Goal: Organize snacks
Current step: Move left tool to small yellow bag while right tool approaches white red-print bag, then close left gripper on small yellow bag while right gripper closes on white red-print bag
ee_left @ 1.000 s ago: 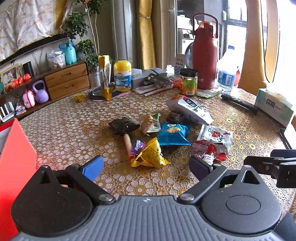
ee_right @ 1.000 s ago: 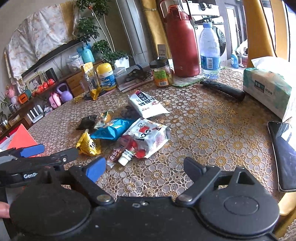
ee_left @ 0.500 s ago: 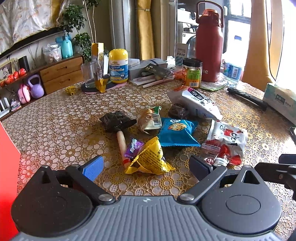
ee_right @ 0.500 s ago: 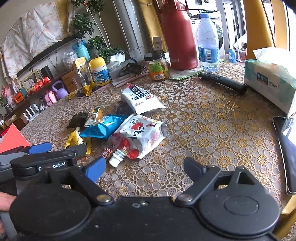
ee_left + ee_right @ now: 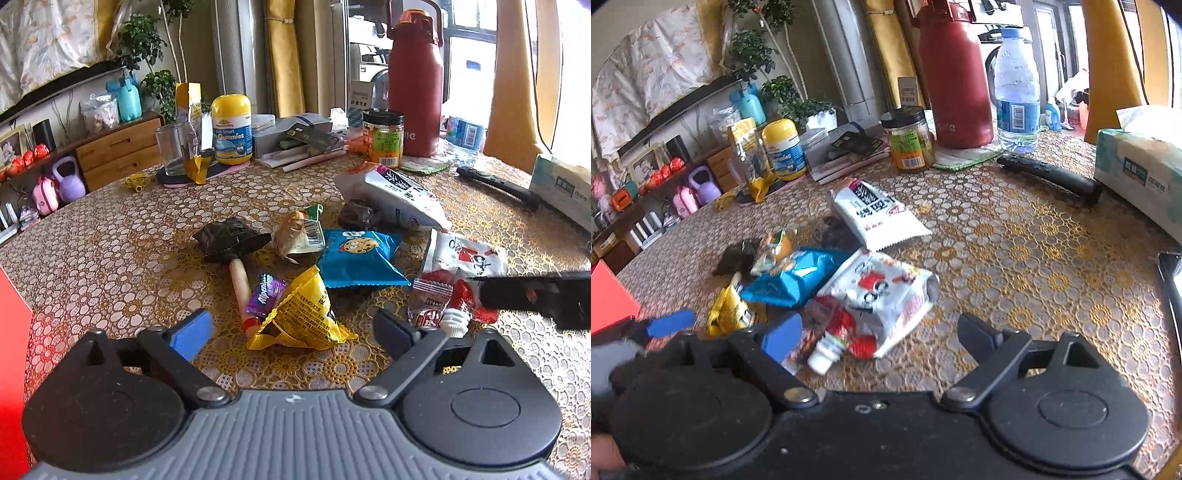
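The left gripper (image 5: 291,332) hovers low over the table (image 5: 110,236), which is covered in a gold-and-white lace-pattern cloth; its fingers are spread wide and hold nothing. Directly between them, at 12 o'clock and close in, lies a crumpled yellow foil snack packet (image 5: 301,314). Touching its 10 o'clock edge is a small purple candy wrapper (image 5: 266,295), which lies over a pale sausage-shaped stick with a red end (image 5: 240,284). At the stick's far end sits a dark brown wrapped block (image 5: 231,240). A blue cookie bag (image 5: 356,258) lies at 1 o'clock from the yellow packet, with a tan wrapper showing a barcode (image 5: 299,236) just beside it at 11 o'clock. Farther back rests a white pouch with black lettering (image 5: 399,195).

The right gripper (image 5: 879,338) is also released, fingers wide apart and empty, low above the table. Near its blue finger pad (image 5: 783,336) lies a white-and-red spouted drink pouch (image 5: 882,302), its white cap (image 5: 822,356) pointing toward the camera. In the left wrist view one dark finger of the right gripper juts in from 3 o'clock over this pouch.

Beyond the snacks, at 12 o'clock, stand a tall maroon flask (image 5: 415,85), an amber jar with a black lid (image 5: 382,138) and a yellow-capped gummies bottle (image 5: 232,129). A red box edge (image 5: 13,369) fills 9 o'clock.
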`<state>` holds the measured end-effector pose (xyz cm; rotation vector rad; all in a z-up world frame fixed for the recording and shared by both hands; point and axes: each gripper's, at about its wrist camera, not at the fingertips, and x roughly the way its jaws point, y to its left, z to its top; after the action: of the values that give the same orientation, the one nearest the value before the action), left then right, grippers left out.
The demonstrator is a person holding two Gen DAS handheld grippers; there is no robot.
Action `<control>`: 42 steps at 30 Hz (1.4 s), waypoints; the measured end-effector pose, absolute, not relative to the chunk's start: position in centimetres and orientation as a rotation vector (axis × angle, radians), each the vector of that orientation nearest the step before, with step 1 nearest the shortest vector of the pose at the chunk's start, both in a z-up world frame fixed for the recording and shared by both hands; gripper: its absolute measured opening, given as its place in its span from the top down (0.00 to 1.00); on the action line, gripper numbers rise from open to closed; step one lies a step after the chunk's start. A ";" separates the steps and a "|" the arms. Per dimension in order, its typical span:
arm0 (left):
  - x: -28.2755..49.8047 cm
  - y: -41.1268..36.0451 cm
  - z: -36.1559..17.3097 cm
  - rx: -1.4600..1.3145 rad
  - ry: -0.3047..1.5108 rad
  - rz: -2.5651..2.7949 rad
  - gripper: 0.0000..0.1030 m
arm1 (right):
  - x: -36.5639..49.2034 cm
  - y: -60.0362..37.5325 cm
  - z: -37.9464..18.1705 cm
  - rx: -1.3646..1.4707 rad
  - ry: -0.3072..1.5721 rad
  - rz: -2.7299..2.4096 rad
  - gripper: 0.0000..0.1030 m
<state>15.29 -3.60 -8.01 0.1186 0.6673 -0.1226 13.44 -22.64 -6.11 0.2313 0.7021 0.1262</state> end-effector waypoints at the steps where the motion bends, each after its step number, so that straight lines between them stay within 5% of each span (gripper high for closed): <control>1: 15.3 -3.7 -8.1 0.127 0.668 -0.123 0.16 | 13.8 -22.6 -6.1 0.236 0.699 0.120 0.12; 6: 15.3 -3.8 -8.5 0.135 0.687 -0.150 0.37 | 15.7 -22.0 -6.3 0.255 0.696 0.056 0.12; 20: 14.8 -4.1 -8.6 0.165 0.664 -0.152 0.47 | 17.9 -19.1 -8.6 0.206 0.690 -0.065 0.13; 23: 14.7 -4.0 -8.7 0.163 0.659 -0.152 0.49 | 17.6 -19.5 -8.7 0.222 0.665 -0.063 0.17; 25: 14.6 -3.9 -8.6 0.162 0.653 -0.145 0.55 | 17.5 -20.0 -8.7 0.241 0.658 -0.047 0.29; 42: 13.7 -3.1 -8.2 0.101 0.667 -0.123 0.65 | 14.7 -22.8 -8.6 0.355 0.654 0.020 0.31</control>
<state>13.71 -3.09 -8.24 0.1014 0.6674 -0.1225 14.66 -22.75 -8.60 0.3552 0.6540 0.0205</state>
